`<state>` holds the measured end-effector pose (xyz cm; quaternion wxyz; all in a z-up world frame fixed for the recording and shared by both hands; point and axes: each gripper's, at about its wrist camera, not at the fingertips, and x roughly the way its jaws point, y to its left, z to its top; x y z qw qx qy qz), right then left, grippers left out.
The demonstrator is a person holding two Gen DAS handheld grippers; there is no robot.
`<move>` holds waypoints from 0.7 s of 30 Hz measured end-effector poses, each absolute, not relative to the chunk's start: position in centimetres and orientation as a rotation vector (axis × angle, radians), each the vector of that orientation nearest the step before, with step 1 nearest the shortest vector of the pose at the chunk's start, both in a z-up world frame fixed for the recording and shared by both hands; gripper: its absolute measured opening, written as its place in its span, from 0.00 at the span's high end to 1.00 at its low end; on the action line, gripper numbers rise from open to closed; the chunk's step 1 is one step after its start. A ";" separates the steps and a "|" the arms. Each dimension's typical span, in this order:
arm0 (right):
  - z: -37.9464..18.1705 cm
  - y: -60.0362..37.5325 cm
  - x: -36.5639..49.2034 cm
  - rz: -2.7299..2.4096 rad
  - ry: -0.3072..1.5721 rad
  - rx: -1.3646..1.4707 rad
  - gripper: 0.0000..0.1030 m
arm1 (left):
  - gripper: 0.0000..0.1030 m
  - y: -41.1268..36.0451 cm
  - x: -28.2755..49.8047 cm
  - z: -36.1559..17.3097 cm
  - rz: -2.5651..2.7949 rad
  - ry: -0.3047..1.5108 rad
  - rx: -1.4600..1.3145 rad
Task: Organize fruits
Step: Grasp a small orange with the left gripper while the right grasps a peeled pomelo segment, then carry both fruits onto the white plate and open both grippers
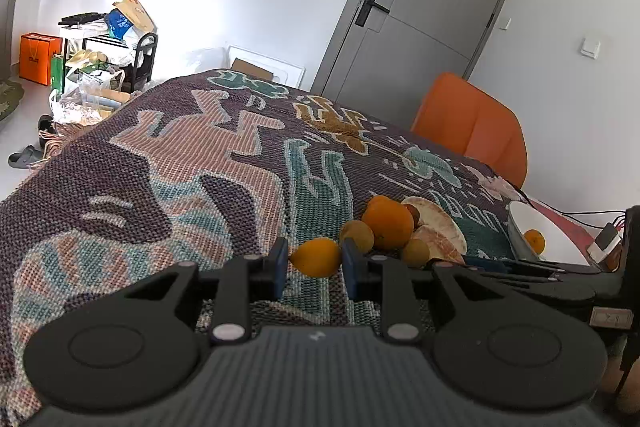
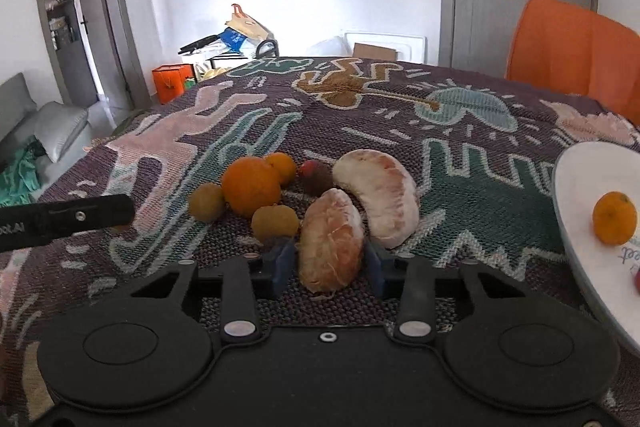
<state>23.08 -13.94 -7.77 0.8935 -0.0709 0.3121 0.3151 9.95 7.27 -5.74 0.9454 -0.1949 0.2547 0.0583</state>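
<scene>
My right gripper point(image 2: 330, 263) clamped the near peeled pink pomelo wedge point(image 2: 331, 241) to carry it to the white bowl point(image 2: 580, 187), right of the pile. My left gripper point(image 1: 315, 267) gripped a small orange-yellow kumquat point(image 1: 316, 256) left of the bowl.

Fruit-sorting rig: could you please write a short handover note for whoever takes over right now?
Left gripper: shut on a small yellow fruit.
Right gripper: shut on the near pomelo segment, which looks to be resting on the patterned cloth.
Done: one mandarin is in the white bowl.
Left: both held pieces, plus the second pomelo segment, large orange, small orange, two yellowish fruits and dark red fruit, all clustered on the cloth.
</scene>
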 end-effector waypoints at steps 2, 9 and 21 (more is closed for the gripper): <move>-7.8 -14.2 23.2 0.652 0.650 -0.138 0.70 | 0.74 7.1 9.8 -5.7 0.116 0.516 -0.397; -7.7 -15.4 22.6 0.650 0.663 -0.116 0.71 | 0.74 6.4 9.7 -5.5 0.098 0.513 -0.394; -7.3 -17.0 20.6 0.661 0.682 -0.108 0.62 | 0.74 5.7 9.7 -5.8 0.081 0.519 -0.395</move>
